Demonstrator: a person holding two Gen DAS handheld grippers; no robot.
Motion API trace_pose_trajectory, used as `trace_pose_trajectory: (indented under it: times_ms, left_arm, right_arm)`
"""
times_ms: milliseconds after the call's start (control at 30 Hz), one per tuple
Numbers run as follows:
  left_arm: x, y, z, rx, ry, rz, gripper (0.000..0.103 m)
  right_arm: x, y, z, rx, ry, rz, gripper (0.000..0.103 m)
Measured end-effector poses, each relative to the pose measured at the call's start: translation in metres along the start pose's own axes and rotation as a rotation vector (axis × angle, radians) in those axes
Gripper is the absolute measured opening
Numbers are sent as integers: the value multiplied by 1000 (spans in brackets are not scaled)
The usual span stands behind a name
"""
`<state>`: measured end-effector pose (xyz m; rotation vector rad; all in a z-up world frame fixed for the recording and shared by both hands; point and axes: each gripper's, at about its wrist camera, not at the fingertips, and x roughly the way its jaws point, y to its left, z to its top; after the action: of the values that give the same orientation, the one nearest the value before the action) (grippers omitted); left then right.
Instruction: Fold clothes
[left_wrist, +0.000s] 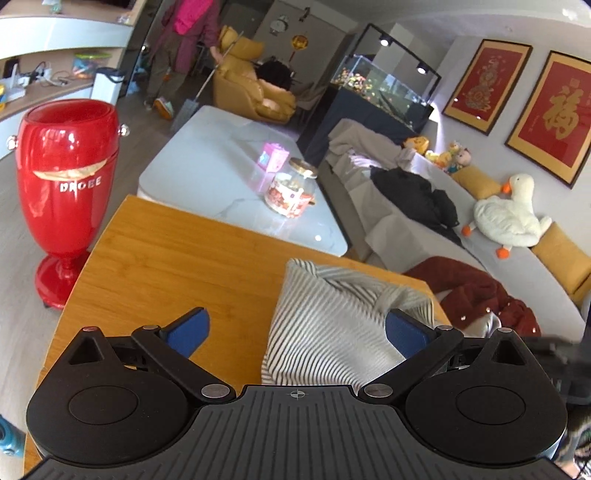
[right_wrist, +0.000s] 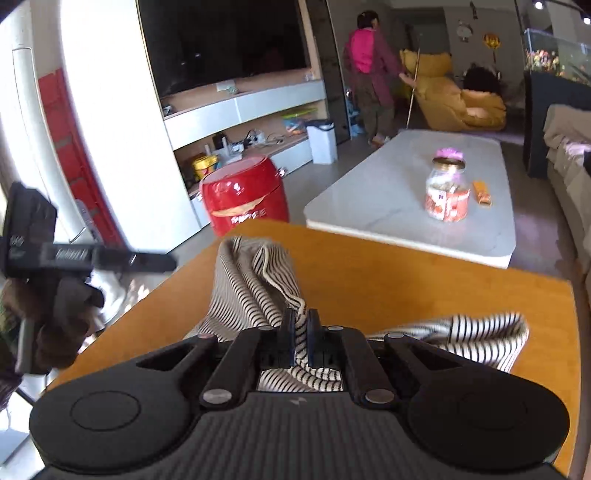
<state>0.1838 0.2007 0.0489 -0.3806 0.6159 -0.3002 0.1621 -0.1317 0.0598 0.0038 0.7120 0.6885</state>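
On the wooden table lies a striped garment, cream-white with thin black stripes, soft knit, bunched and rumpled rather than flat. In the right wrist view it rises in a peaked heap toward the table's far left edge, with a corded seam running down its middle to the right gripper, whose jaws are pressed together on a pinched fold of the cloth; another part of the garment trails off to the right, lying low on the wood near the table's right edge. In the left wrist view the same garment lies crumpled on the right half of the table, its stripes running in slanted bands that bend over the folds. The left gripper hangs over it with its blue-padded fingers spread wide, holding nothing; the right-hand pad overlaps the cloth in the picture, but whether it touches is unclear. Beyond the table stand a white marble coffee table with a glass jar on it, and a red vase-shaped bin on the floor.
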Motion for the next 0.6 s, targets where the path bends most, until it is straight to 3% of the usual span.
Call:
trace_pose_trajectory:
  times_ms: [167, 300, 367, 500, 600]
  left_arm:
    - [4, -26, -5, 45, 8, -37, 103]
    - [14, -42, -33, 138, 51, 30, 103]
    - [18, -44, -52, 184, 83, 90, 103]
    - [12, -36, -85, 240, 145, 178, 103]
    - [-1, -31, -98, 267, 175, 199, 103]
  right_arm:
    - [5, 19, -61, 25, 112, 15, 5]
    - [-4, 32, -86, -24, 69, -18, 6]
    - [-16, 37, -90, -35, 40, -15, 12]
    - [-60, 35, -92, -20, -62, -41, 62]
    - [-90, 25, -92, 31, -148, -110, 72]
